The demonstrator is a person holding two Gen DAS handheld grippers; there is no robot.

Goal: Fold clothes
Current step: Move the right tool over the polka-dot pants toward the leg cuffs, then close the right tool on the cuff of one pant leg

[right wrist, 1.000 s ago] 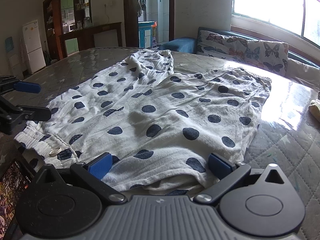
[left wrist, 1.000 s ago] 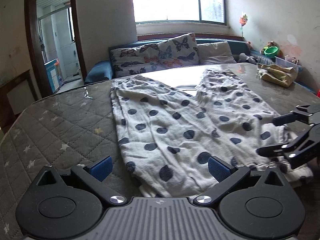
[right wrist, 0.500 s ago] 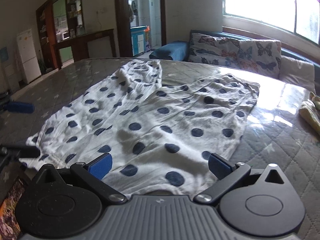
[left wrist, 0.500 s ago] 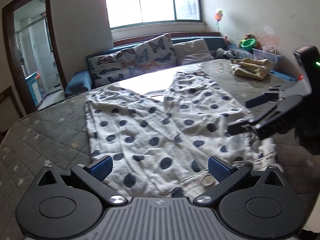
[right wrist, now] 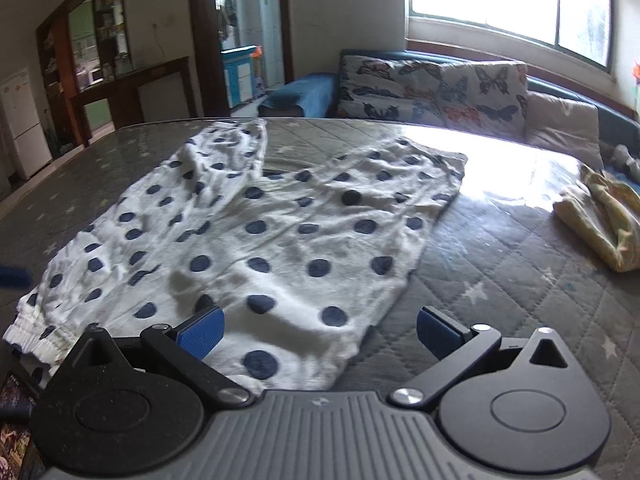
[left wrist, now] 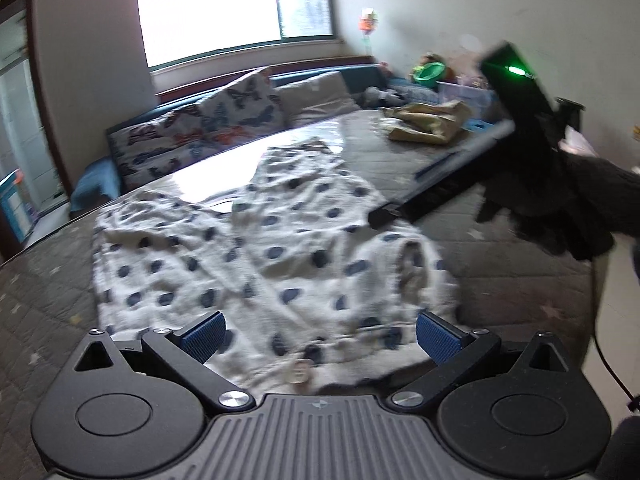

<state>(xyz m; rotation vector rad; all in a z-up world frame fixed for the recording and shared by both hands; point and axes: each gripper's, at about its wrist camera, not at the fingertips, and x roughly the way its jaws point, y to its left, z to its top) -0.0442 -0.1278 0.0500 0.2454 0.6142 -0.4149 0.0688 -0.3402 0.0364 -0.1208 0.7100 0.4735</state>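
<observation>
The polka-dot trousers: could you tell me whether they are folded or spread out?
Spread out: the polka-dot trousers lie flat, both legs apart, on the mattress.

My left gripper [left wrist: 318, 330] sits low at the near edge of the mattress, its blue-padded fingers [left wrist: 202, 334] spread wide with nothing pinched between them. My right gripper [right wrist: 318, 330] is likewise wide open, held level near the same edge. From the left wrist view, the right gripper [left wrist: 516, 148] shows blurred at the upper right, raised and tilted, my dark-gloved hand [left wrist: 568, 204] wrapped behind it.
</observation>
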